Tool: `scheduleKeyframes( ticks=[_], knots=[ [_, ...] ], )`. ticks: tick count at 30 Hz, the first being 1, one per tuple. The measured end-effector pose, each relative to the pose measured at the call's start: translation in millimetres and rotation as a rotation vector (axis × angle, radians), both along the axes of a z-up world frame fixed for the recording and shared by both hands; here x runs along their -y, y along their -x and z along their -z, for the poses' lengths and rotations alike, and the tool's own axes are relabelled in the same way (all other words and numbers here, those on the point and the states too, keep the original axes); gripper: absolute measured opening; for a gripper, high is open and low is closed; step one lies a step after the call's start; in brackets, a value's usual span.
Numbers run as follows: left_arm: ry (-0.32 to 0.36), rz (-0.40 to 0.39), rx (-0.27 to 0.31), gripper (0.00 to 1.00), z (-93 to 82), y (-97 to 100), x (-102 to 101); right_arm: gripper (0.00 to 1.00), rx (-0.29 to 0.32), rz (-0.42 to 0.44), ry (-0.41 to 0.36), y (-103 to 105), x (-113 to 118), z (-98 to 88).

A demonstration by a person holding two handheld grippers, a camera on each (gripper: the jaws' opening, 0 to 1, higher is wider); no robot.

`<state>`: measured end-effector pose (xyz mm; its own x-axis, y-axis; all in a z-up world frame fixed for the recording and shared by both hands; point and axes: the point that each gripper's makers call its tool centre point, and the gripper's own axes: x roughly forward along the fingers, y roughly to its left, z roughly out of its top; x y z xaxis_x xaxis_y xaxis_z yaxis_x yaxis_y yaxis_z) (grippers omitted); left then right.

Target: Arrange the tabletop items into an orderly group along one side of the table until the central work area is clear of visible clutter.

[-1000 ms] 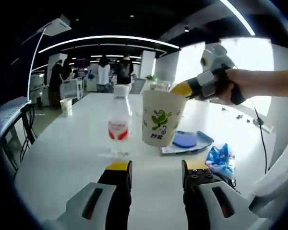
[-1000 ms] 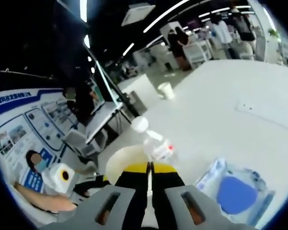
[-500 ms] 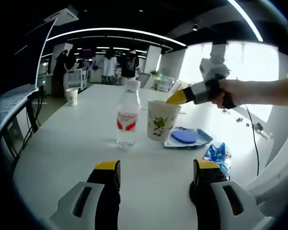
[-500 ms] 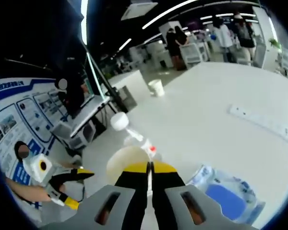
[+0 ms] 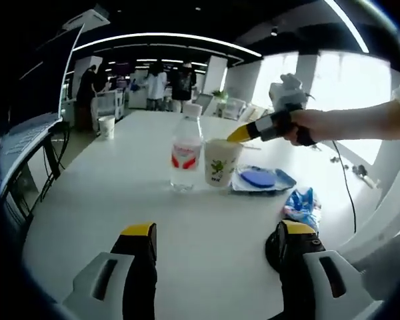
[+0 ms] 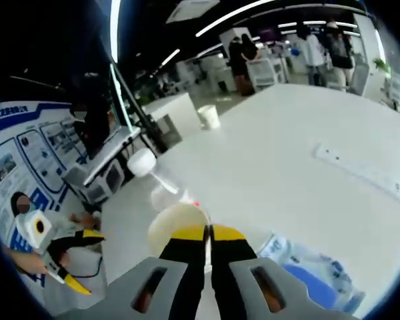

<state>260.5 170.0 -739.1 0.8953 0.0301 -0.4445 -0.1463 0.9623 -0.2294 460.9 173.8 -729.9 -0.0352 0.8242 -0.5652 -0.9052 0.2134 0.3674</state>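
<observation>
White table (image 5: 107,200) carries a bottle (image 5: 186,148) beside the paper cup (image 5: 220,162) — right gripper (image 6: 207,232) pinches its rim, left gripper (image 5: 213,235) spread wide.

The white desk (image 5: 93,200) carries a clear plastic water bottle with a white cap and a red-and-white label (image 5: 186,155). Touching or just beside it stands a cream paper cup printed with a green leaf motif and dark lettering (image 5: 221,162). Toward the desk's right edge lie a clear packet holding a blue round pad (image 5: 260,179) and a crumpled blue-and-white wrapper (image 5: 303,204). A second, plain white paper cup (image 5: 107,126) stands near the far left edge. The left gripper (image 5: 217,248) is black with yellow jaw tips and grey housing. The right gripper (image 6: 206,235) has the same black, yellow-tipped jaws.
</observation>
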Motion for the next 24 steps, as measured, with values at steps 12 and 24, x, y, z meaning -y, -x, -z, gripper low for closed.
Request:
scheduleKeyframes(
  ticks=[12,24],
  knots=[
    [0.026,-0.012,-0.051,0.86,8.3,16.6,-1.4,0.0,0.038,0.016,0.002,-11.6,-6.1,10.4],
    [0.03,-0.029,-0.044,0.85,6.3,19.0,-4.9,0.0,0.061,0.02,0.014,-15.1,-5.3,25.1]
  ],
)
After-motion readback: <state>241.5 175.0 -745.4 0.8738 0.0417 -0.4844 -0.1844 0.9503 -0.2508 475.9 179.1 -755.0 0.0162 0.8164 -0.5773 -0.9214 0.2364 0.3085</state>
